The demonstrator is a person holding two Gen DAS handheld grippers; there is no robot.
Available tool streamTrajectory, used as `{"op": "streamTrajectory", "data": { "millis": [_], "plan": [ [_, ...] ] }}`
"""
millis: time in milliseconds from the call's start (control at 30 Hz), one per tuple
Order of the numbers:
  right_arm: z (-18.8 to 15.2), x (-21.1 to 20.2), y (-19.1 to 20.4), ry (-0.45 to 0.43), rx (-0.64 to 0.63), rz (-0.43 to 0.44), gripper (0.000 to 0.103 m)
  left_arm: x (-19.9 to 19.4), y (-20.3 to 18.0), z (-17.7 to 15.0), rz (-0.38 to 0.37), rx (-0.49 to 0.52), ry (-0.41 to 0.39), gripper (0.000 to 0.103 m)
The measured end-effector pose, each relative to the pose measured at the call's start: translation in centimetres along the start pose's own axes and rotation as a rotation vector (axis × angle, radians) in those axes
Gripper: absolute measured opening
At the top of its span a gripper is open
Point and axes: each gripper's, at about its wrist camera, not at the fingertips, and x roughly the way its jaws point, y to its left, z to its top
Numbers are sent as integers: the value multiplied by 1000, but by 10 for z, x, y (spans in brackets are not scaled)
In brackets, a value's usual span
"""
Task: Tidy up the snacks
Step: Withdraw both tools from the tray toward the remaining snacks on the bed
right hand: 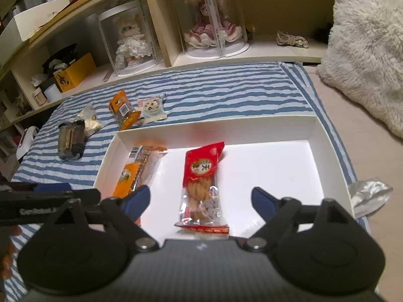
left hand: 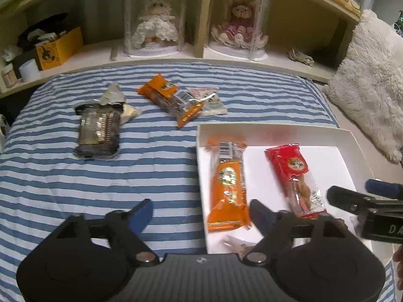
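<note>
A white box (left hand: 274, 130) lies on the striped bed with an orange packet (left hand: 228, 188) and a red packet (left hand: 292, 173) side by side in it. My left gripper (left hand: 200, 209) hangs open over the box's left wall, its right finger beside the orange packet's near end, holding nothing. My right gripper (right hand: 200, 196) is open above the near end of the red packet (right hand: 201, 176), pads clear of it. Loose on the bed are another orange packet (left hand: 171, 98), a small white cookie packet (left hand: 211, 100), a dark packet (left hand: 99, 130) and a silver wrapper (left hand: 113, 95).
A shelf at the bed's head holds two dolls in clear cases (left hand: 153, 22), a yellow box (left hand: 59, 47) and small jars. A fluffy white cushion (right hand: 365, 50) lies at the right. A crumpled silver wrapper (right hand: 370, 193) sits by the box's right wall.
</note>
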Motion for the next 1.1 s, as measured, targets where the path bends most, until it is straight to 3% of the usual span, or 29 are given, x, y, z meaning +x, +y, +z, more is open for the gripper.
{"op": "streamTrajectory", "data": {
  "millis": [133, 733, 1100],
  "plan": [
    [-2, -7, 0, -17, -6, -22, 102, -7, 8, -2, 10, -6, -11, 103],
    [-8, -7, 16, -39, -58, -57, 103, -33, 75, -19, 27, -82, -92, 103],
    [-7, -5, 45, -191, -109, 28, 103, -26, 120, -16, 47, -143, -222, 103]
  ]
}}
